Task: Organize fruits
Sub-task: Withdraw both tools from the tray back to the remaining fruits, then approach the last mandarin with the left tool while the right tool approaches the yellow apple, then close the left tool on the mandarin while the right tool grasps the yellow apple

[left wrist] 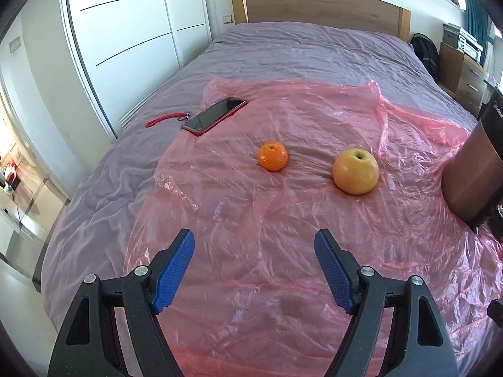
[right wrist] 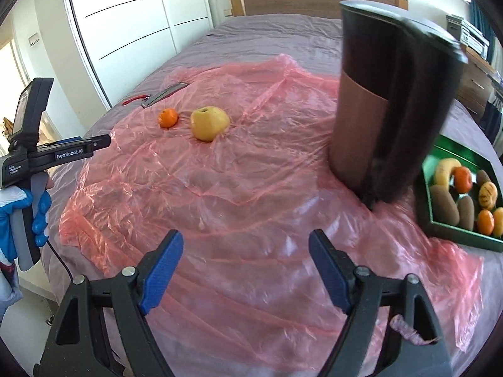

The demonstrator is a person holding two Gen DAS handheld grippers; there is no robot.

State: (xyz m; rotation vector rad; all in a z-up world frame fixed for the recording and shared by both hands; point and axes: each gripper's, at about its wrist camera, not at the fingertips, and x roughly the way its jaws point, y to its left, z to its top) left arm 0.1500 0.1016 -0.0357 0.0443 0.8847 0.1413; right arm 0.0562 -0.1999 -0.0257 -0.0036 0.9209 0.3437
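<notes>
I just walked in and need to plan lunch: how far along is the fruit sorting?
Mostly done: the green tray already holds several fruits. Nothing is in hand; left gripper and right gripper are both open. Left: the orange and yellow apple on the pink plastic sheet.

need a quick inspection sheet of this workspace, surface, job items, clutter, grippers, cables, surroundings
surface: pink plastic sheet, crinkled, spread over a purple bedcover.
job's things: orange and yellow apple loose on the sheet, apart; green tray at the right already holds mixed fruit.
clutter: phone with red strap at the sheet's far left edge; tall dark cylinder standing beside the tray.
grippers: left gripper open, empty; right gripper open, empty.
cables: dark cable hanging below the left handle.
surroundings: white wardrobe, wooden headboard.
</notes>
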